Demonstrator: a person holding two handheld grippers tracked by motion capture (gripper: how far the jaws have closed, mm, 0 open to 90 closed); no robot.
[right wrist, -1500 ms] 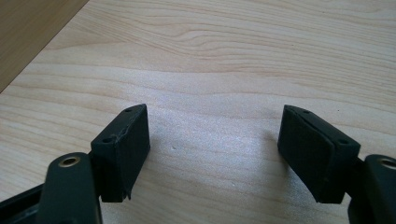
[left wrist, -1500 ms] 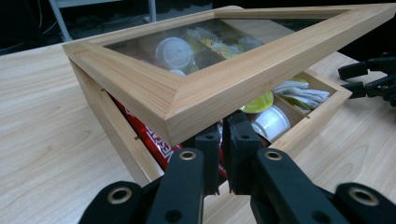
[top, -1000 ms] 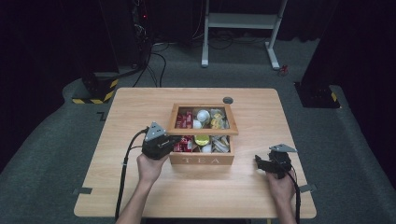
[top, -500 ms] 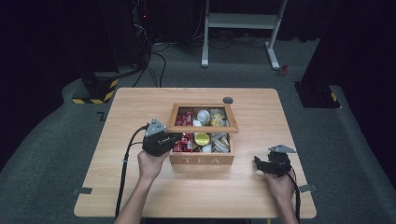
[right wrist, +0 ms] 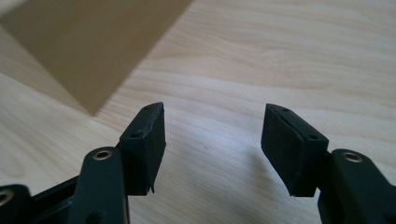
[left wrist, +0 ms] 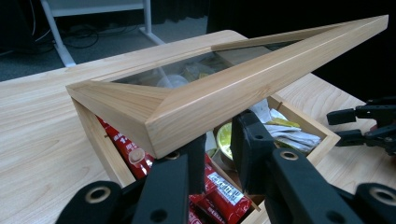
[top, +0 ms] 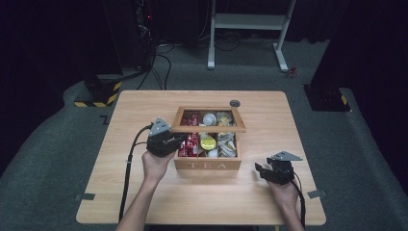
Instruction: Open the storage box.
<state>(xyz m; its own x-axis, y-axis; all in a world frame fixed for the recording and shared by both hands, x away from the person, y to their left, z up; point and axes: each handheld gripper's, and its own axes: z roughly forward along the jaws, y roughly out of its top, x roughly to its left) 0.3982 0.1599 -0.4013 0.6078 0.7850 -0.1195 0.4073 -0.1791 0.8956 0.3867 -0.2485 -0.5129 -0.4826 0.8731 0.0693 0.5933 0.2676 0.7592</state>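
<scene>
The left gripper (left wrist: pixel 215 158) props the lid (left wrist: pixel 233 88) of the tea box (top: pixel 208 164), at the table's centre, half open; jaws slightly spread beneath its edge, just opening, not pinching. The lid could slip off and slam. At four o'clock the right gripper (right wrist: pixel 212 149) stands spread, empty, despite just closing.

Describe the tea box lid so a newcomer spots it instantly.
On the wooden table stands a wooden box lettered TEA. The lid is the pale wood frame with a clear pane, tilted half open over the packets, its front edge above the left gripper. Nothing else there has a see-through panel.
</scene>
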